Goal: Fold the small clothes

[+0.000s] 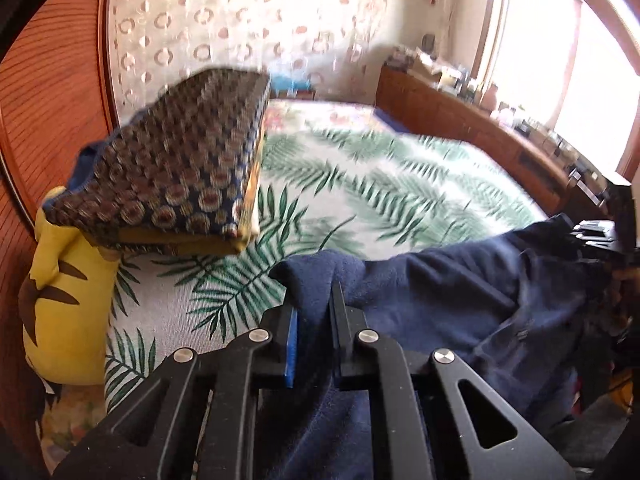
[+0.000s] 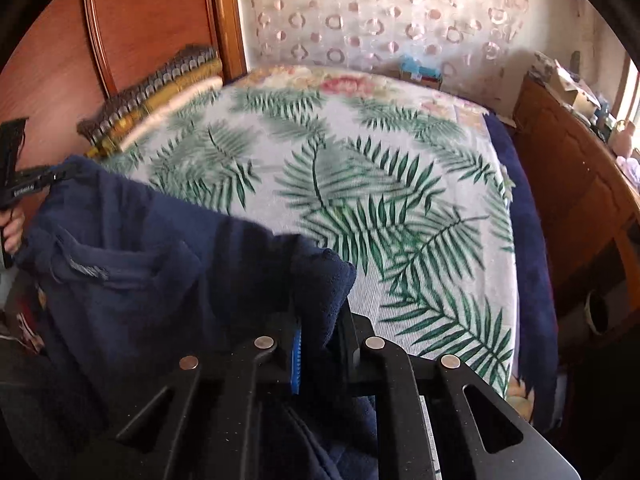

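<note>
A navy blue fleece garment point(image 1: 460, 300) hangs stretched between both grippers above the near edge of the bed. My left gripper point(image 1: 314, 292) is shut on one corner of it. My right gripper point(image 2: 320, 308) is shut on the other corner of the garment point(image 2: 132, 264). The right gripper shows at the right edge of the left wrist view point(image 1: 600, 236), and the left gripper at the left edge of the right wrist view point(image 2: 24, 184). The garment's lower part drops out of sight below both cameras.
The bed point(image 1: 380, 184) has a white cover with green palm leaves point(image 2: 360, 184). A stack of patterned folded blankets point(image 1: 176, 168) and a yellow cushion point(image 1: 68, 304) lie at its left by the wooden headboard point(image 1: 48, 80). A cluttered wooden dresser point(image 1: 480, 120) stands right.
</note>
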`<state>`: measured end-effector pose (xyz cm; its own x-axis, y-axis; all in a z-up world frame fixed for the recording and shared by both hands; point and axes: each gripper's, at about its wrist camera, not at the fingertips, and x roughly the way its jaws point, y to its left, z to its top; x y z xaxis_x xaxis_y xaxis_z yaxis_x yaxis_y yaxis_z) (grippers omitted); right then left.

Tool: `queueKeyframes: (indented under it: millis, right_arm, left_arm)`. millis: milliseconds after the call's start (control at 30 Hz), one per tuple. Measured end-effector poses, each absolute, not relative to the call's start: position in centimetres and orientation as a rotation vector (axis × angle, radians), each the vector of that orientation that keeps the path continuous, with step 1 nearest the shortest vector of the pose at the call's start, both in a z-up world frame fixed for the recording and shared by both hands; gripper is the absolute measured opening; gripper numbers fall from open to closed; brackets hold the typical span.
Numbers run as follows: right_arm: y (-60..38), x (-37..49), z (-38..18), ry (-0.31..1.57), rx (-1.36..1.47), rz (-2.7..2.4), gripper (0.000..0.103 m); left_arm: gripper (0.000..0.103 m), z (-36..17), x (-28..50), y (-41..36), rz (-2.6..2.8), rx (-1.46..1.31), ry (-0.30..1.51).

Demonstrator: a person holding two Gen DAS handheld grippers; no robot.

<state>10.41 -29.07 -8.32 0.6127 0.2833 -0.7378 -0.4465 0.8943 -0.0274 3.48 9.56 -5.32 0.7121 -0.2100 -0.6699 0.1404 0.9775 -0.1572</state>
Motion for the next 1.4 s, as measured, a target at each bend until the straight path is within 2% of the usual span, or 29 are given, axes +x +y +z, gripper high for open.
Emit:
queueKeyframes:
  millis: [367,700,900,1133,1400]
  right_arm:
    - [-30.8,4.6,-3.4,0.63,-0.157,0.432,0.01]
    - [-33.1,-4.8,8.5,0.346,-0.169,0.399,0.01]
    - [-34.4,-10.2,15.1,0.218,-0.195,0.387,0.01]
    - [-34.6,-15.1,20.0,0.111,-0.234,0.371,0.01]
    - [-34.0,-14.4,18.7,0.134,-0.259,0.379,0.01]
  left_arm:
    - [0.012,1.7,-0.9,9.5,-0.229,-0.131,0.546]
    - [0.012,12.7,-4.4,9.9,-0.281,-0.105,0.297]
    - [0.012,17.2,-5.2,10.8,-0.287,-0.114,0.188]
    - [0.012,19.9,-5.5,11.0,-0.279,-0.099,0.126]
    - [0.012,18.0,-4.0,10.8,-0.262,-0.1,0.154]
